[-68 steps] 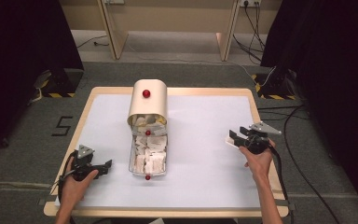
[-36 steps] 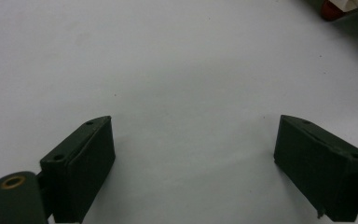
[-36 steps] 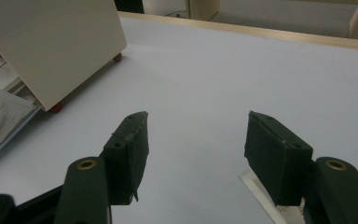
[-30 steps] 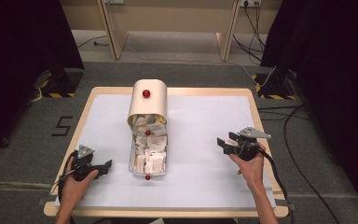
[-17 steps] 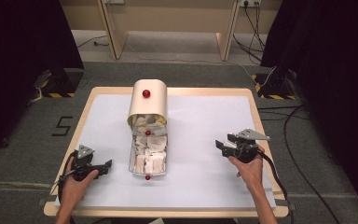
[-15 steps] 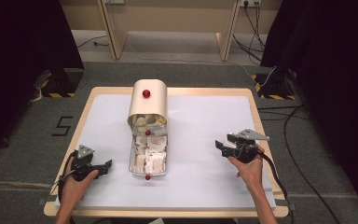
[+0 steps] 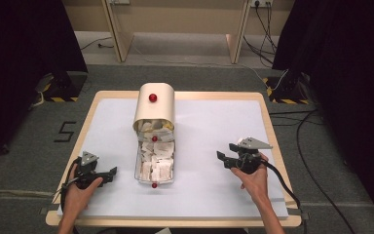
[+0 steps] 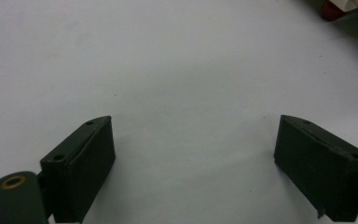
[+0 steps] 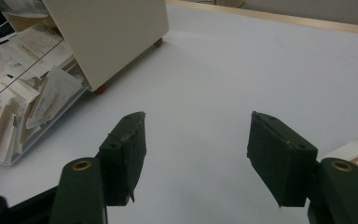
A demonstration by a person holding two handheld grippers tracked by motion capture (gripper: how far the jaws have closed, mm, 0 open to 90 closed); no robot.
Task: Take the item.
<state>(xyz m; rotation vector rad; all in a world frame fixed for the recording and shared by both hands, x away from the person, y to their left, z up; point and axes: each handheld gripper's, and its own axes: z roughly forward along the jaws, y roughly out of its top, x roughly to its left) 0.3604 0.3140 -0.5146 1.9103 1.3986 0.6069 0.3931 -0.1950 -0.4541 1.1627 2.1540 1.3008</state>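
Your left gripper (image 7: 108,173) rests low on the white table sheet (image 7: 209,131), jaws spread, empty. At centre sits the clear plastic tray of paper slips (image 7: 155,161) under its cream arched cover (image 7: 154,108). Your right gripper (image 7: 222,158) hovers beside it, jaws spread, empty.

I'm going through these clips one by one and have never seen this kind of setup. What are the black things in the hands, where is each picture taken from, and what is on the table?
No robot here: a person holds a two-jaw gripper in each hand. The high view looks down on the table from above the person's side; the left gripper and right gripper rest near its front edge. The other two pictures come from cameras riding on the grippers, looking out between their black jaws. Both pairs of jaws stand wide apart with nothing between them. In the middle sits a cream box with a red knob, and a clear drawer pulled out of it toward the person, full of paper slips.
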